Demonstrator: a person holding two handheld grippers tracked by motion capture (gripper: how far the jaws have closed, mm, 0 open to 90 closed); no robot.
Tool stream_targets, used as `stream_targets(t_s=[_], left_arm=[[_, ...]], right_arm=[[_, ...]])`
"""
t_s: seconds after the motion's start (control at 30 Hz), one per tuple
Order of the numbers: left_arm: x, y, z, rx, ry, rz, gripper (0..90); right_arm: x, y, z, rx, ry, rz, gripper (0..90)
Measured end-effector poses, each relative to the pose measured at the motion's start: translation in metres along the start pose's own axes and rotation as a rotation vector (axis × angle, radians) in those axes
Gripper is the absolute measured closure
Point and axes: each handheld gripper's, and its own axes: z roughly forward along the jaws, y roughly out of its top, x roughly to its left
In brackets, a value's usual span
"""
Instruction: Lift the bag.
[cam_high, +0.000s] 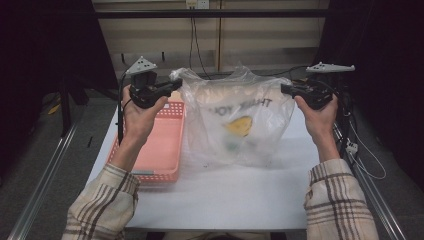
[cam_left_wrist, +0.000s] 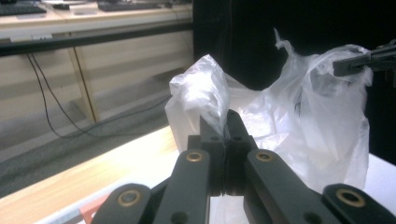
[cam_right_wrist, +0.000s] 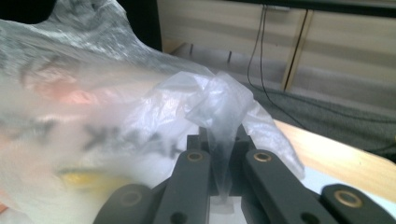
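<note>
From the high view, a translucent plastic bag (cam_high: 235, 120) hangs stretched between the two grippers above the middle of the white table (cam_high: 220, 195), its lower edge resting on the tabletop. The left gripper (cam_high: 176, 84) pinches the bag's left handle and the right gripper (cam_high: 285, 89) pinches the right one, each gripper gripped by a hand with a plaid sleeve (cam_high: 102, 205) behind it. Mirrored dark lettering and a yellow shape (cam_high: 239, 125) show through the film.

The left gripper view adds what the high view cannot: the jaws are pressed fully together with a bunched twist of white film (cam_left_wrist: 205, 91) squeezed between them, and the other gripper (cam_left_wrist: 359, 63) shows at far right, gripping the bag's opposite top corner. The right gripper view shows its own jaws nearly closed, a narrow wisp of film (cam_right_wrist: 222, 121) trapped in the slit between them, with the bag ballooning to the left and blurring the print.

A pink slotted basket (cam_high: 162, 145) sits on the table to the left, just beside the bag. Cables (cam_high: 192, 40) hang down the far wall.
</note>
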Motion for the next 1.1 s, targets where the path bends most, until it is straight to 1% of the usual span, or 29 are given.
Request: stream_targets(t_s=[0.03, 0.13, 0.17, 0.2, 0.27, 0.3, 0.33, 0.37, 0.43, 0.47, 0.5, 0.53, 0.57, 0.63, 0.7, 0.77, 0.8, 0.83, 0.87, 0.93, 0.97, 1.0, 1.1], left_arm=[[0.002, -0.001, 0.002, 0.011, 0.006, -0.006, 89.7], [0.006, -0.005, 0.005, 0.018, 0.009, -0.020, 89.9], [0.006, -0.006, 0.006, 0.022, 0.009, -0.021, 90.0], [0.006, -0.007, 0.006, 0.027, 0.009, -0.021, 89.9], [0.007, -0.009, 0.007, 0.031, 0.010, -0.024, 89.9], [0.007, -0.010, 0.007, 0.032, 0.010, -0.026, 89.9], [0.007, -0.011, 0.007, 0.029, 0.009, -0.025, 89.8], [0.006, -0.011, 0.007, 0.026, 0.007, -0.027, 89.5], [0.006, -0.011, 0.007, 0.022, 0.003, -0.032, 87.7], [0.006, -0.011, 0.007, 0.017, -0.010, -0.037, 85.2], [0.006, -0.010, 0.006, 0.009, -0.025, -0.041, 81.6], [0.006, -0.010, 0.005, 0.006, -0.026, -0.036, 79.2], [0.005, -0.010, 0.004, 0.005, -0.022, -0.034, 76.4], [0.003, -0.009, 0.003, -0.002, -0.038, -0.034, 73.2], [0.000, -0.008, 0.001, -0.010, -0.033, -0.033, 63.8], [-0.004, -0.007, -0.001, -0.018, -0.031, -0.036, 50.2], [-0.006, -0.006, -0.003, -0.018, -0.034, -0.028, 48.0], [-0.008, -0.006, -0.003, -0.019, -0.035, -0.022, 45.5], [-0.010, -0.005, -0.004, -0.018, -0.034, -0.013, 41.1], [-0.013, -0.004, -0.008, -0.027, -0.027, -0.014, 29.7], [-0.015, -0.004, -0.010, -0.036, -0.027, -0.013, 25.9], [-0.016, -0.003, -0.013, -0.044, -0.033, -0.014, 23.8], [-0.017, -0.003, -0.020, -0.059, -0.045, -0.031, 17.2]], right_arm=[[-0.003, -0.002, 0.003, 0.010, -0.006, 0.004, 90.0], [-0.009, -0.008, 0.013, 0.045, -0.031, 0.013, 90.0], [-0.010, -0.009, 0.015, 0.038, -0.031, 0.019, 89.9], [-0.010, -0.011, 0.016, 0.016, -0.029, 0.018, 89.4], [-0.008, -0.013, 0.016, -0.023, -0.013, 0.033, 87.6], [-0.007, -0.013, 0.016, -0.028, -0.001, 0.038, 86.4], [-0.006, -0.013, 0.016, -0.027, 0.006, 0.032, 83.2], [-0.005, -0.013, 0.015, -0.024, 0.014, 0.026, 78.0], [-0.002, -0.012, 0.012, -0.029, 0.008, 0.022, 74.5], [-0.001, -0.011, 0.010, -0.035, 0.012, 0.019, 69.7], [0.000, -0.011, 0.008, -0.040, 0.011, 0.017, 62.8], [0.001, -0.010, 0.006, -0.047, 0.004, 0.019, 59.0], [0.002, -0.009, 0.003, -0.054, -0.002, 0.018, 57.3], [0.004, -0.009, -0.001, -0.062, 0.002, 0.015, 51.4], [0.005, -0.009, -0.004, -0.060, 0.001, 0.008, 46.9], [0.007, -0.010, -0.005, -0.055, -0.008, 0.005, 41.1], [0.008, -0.011, -0.005, -0.054, -0.009, 0.005, 38.4], [0.008, -0.012, -0.006, -0.053, -0.010, 0.006, 36.1], [0.009, -0.013, -0.006, -0.052, -0.014, 0.008, 33.6], [0.010, -0.015, -0.007, -0.051, -0.020, 0.008, 29.6], [0.011, -0.017, -0.007, -0.049, -0.024, 0.009, 27.8], [0.011, -0.018, -0.008, -0.048, -0.027, 0.008, 25.5], [0.011, -0.022, -0.011, -0.048, -0.032, 0.008, 23.8]])
